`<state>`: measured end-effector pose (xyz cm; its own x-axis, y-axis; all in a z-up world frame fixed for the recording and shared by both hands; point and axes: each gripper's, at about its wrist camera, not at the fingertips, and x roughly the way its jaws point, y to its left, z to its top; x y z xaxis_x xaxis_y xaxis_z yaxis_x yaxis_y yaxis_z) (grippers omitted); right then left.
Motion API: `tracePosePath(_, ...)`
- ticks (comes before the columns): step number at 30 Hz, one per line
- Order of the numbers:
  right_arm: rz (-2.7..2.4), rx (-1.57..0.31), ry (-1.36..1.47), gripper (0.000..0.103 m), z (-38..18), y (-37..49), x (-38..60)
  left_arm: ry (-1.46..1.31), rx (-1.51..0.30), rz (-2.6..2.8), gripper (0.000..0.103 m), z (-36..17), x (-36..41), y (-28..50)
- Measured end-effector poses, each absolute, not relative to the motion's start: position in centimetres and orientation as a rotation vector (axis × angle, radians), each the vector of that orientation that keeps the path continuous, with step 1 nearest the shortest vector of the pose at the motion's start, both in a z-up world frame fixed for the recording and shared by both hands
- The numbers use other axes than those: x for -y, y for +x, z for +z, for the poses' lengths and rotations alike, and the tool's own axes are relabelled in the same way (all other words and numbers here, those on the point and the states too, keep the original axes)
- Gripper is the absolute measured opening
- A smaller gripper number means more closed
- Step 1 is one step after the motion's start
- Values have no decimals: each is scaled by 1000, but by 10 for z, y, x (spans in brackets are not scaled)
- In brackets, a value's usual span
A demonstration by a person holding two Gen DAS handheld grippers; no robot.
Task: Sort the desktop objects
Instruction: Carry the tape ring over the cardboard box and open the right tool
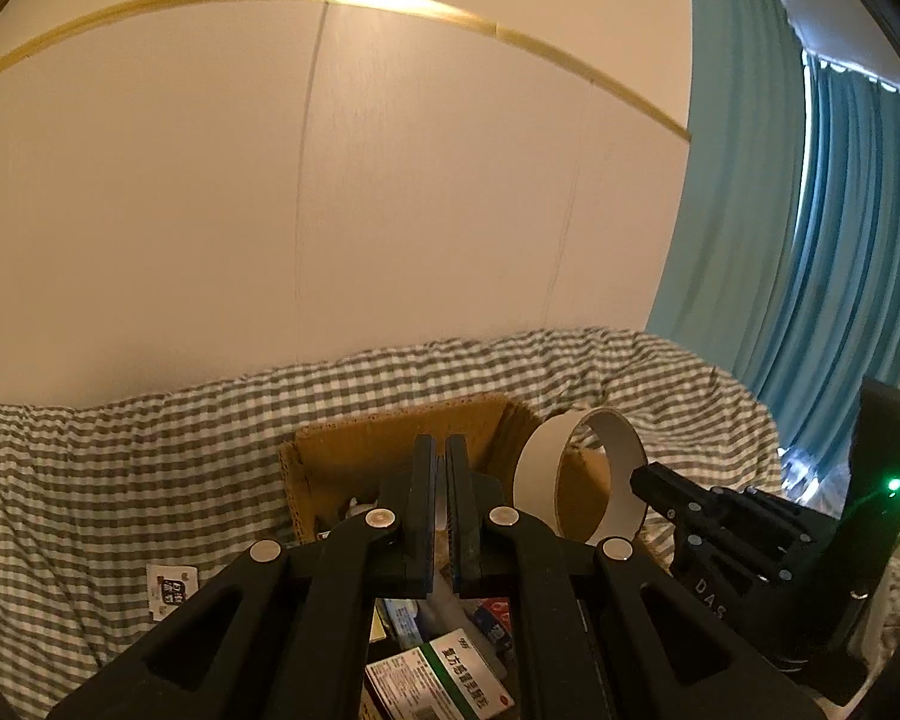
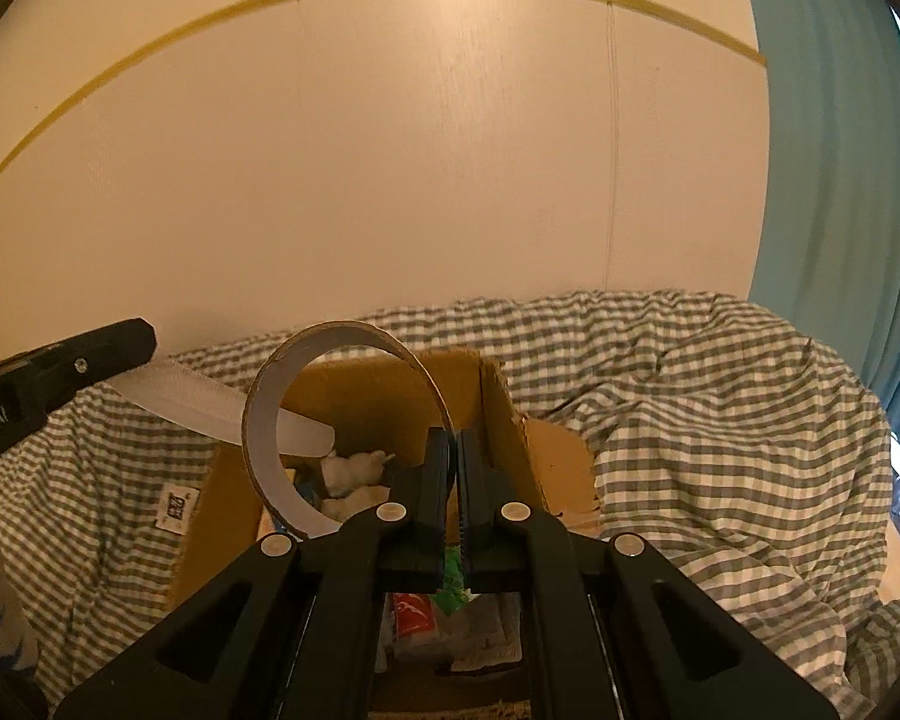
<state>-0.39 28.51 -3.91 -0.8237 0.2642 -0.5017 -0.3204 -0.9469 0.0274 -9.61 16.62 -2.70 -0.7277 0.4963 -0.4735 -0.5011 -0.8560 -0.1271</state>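
My left gripper (image 1: 441,439) is shut; in the right wrist view its tip (image 2: 141,341) pinches a white flat strip (image 2: 198,402). The strip slants down to the right, and its free end shows inside a cardboard ring (image 2: 264,420). My right gripper (image 2: 453,435) is shut on that ring's right wall. In the left wrist view the ring (image 1: 537,468) hangs from my right gripper (image 1: 639,475), just right of my left fingers. Both are held above an open cardboard box (image 2: 513,438).
The box (image 1: 354,438) holds medicine cartons (image 1: 450,669), a red packet (image 2: 411,615) and crumpled white tissue (image 2: 354,471). It sits on a green-and-white checked cloth (image 2: 720,432) with a small label (image 2: 175,507). A cream wall stands behind and a blue curtain (image 1: 750,240) hangs at the right.
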Motion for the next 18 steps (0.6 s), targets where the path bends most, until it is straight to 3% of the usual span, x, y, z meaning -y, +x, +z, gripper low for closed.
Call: tracePosePath(18,2672,-138,-954,7,-98,-51,-299,-908,-81,2462,3,-101,-204,-157)
